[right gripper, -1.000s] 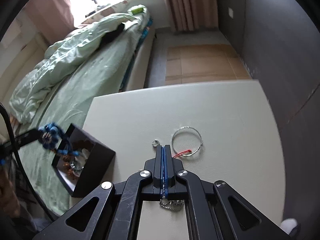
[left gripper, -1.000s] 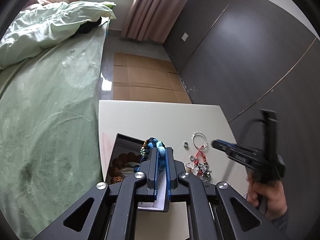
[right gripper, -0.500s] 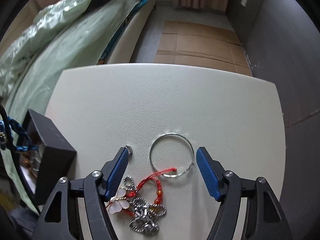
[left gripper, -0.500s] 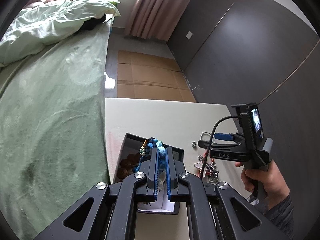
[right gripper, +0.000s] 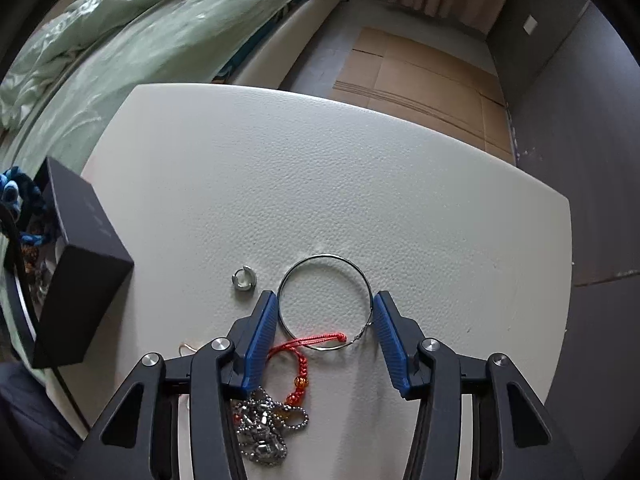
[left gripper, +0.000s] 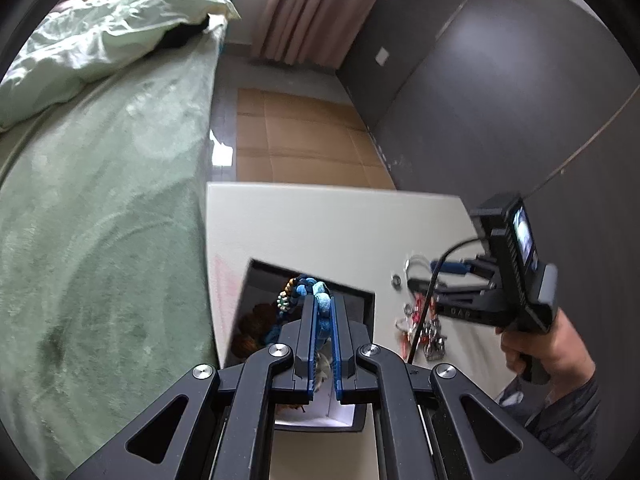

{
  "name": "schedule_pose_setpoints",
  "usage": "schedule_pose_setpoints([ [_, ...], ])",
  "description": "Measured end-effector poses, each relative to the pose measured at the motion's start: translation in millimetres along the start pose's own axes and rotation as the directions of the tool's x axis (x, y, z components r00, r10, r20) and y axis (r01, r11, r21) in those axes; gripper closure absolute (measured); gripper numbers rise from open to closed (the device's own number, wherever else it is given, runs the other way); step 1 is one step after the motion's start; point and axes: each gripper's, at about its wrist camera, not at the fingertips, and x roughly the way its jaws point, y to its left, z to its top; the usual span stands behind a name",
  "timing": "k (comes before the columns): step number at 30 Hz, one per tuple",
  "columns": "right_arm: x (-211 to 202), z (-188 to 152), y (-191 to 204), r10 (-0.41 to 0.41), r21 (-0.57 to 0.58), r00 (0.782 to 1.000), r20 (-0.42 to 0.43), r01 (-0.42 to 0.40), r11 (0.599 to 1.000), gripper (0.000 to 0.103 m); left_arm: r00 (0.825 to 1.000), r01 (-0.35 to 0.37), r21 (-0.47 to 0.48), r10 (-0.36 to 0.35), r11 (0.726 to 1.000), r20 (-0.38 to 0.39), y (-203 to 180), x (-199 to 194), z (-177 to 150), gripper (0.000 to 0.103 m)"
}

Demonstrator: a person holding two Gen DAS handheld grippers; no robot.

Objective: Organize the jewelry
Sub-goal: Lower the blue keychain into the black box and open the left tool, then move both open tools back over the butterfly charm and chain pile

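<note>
My left gripper [left gripper: 323, 300] is shut on a blue beaded bracelet [left gripper: 320, 300] and holds it over the open black jewelry box [left gripper: 368, 300], which has brown beads inside. My right gripper [right gripper: 325, 300] is open and low over the white table [right gripper: 320, 160], its fingers either side of a thin silver bangle [right gripper: 324, 264]. A red cord bracelet [right gripper: 300, 352] and a silver ball-chain necklace [right gripper: 260, 432] lie between and under its fingers. A small silver ring [right gripper: 244, 279] lies just left of it. The box [right gripper: 80, 240] stands at the table's left edge in the right wrist view.
A bed with green covers [left gripper: 100, 200] runs along the table's left side. Cardboard sheets [left gripper: 300, 140] cover the floor beyond the table. A dark wall [left gripper: 500, 100] stands on the right.
My right gripper has opened, moved forward and dropped low around the silver bangle. My left gripper stays shut on the blue bracelet and has shifted slightly over the box.
</note>
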Motion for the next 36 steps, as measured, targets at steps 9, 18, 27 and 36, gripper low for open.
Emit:
schedule_pose_setpoints([
  [9,-31.6,-4.7,-4.6,0.044,0.063,0.994,0.099,-0.051,0.997,0.053,0.998,0.016,-0.041,-0.019,0.999,-0.053,7.6,8.9,0.2,0.062],
  [18,-70.7,-3.7,24.0,0.128,0.033,0.967,0.219,-0.139,0.990,0.053,0.999,0.002,-0.083,0.002,0.997,0.046,17.9,-19.8,4.8,0.038],
  [27,-98.5,-1.2,74.5,0.301,-0.057,0.908,0.292,-0.298,0.953,0.053,0.995,-0.044,-0.129,0.055,0.991,0.083,41.2,-35.1,7.5,0.035],
  [36,-90.5,3.3,116.3,0.415,-0.110,0.878,0.238,-0.400,0.910,0.053,0.991,-0.059,-0.163,0.077,0.985,0.112,63.1,-42.2,5.5,0.016],
])
